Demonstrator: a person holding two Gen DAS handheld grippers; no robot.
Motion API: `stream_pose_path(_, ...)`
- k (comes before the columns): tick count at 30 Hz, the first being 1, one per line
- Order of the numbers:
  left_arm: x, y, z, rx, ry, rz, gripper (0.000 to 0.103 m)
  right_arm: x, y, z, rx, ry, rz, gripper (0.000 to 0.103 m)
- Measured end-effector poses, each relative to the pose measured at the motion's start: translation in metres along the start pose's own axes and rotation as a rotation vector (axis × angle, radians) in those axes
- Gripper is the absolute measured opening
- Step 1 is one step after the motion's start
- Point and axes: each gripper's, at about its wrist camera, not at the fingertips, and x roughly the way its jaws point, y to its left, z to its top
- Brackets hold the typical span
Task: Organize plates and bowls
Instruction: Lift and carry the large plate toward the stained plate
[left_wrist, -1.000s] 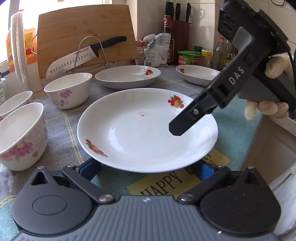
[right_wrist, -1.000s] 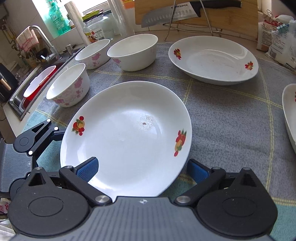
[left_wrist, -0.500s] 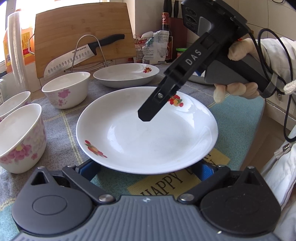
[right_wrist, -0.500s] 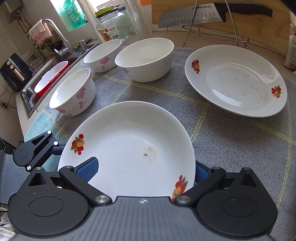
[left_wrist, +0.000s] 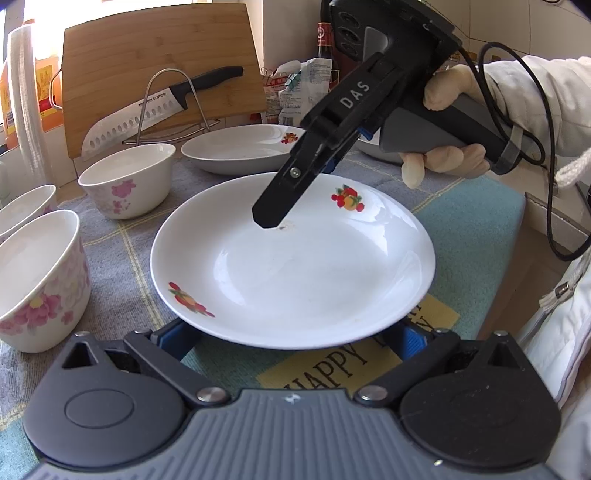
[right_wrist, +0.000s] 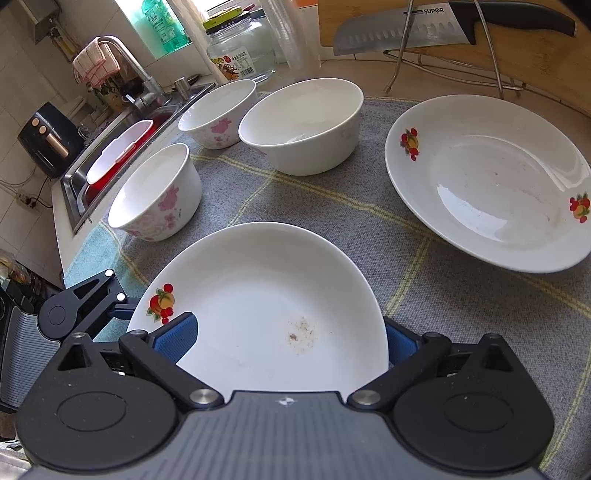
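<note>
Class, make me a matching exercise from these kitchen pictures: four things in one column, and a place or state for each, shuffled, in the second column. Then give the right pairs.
Things
1. knife
2. near plate
3. board
4. red basin

Places or states
A. in the sink
B. between the open fingers of the left gripper, under the right gripper
C. on a wire rack
D. leaning upright behind the rack

Pairs: 1-C, 2-B, 3-D, 4-A

The tabletop is covered by a grey cloth with yellow check lines. Directly on the cloth sit three flowered bowls grouped toward the sink side, a white plate with fruit prints near the front edge, and a second, similar plate farther back, apart from the first.
</note>
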Motion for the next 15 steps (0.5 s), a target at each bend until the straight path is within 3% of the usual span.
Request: stream_pose_path(15,0.0022,0.0020,0.0032,0.011,0.022,-0.006,0.103,-0.0011,-0.0003,0.0028,0.000,0.027,0.017,0.098)
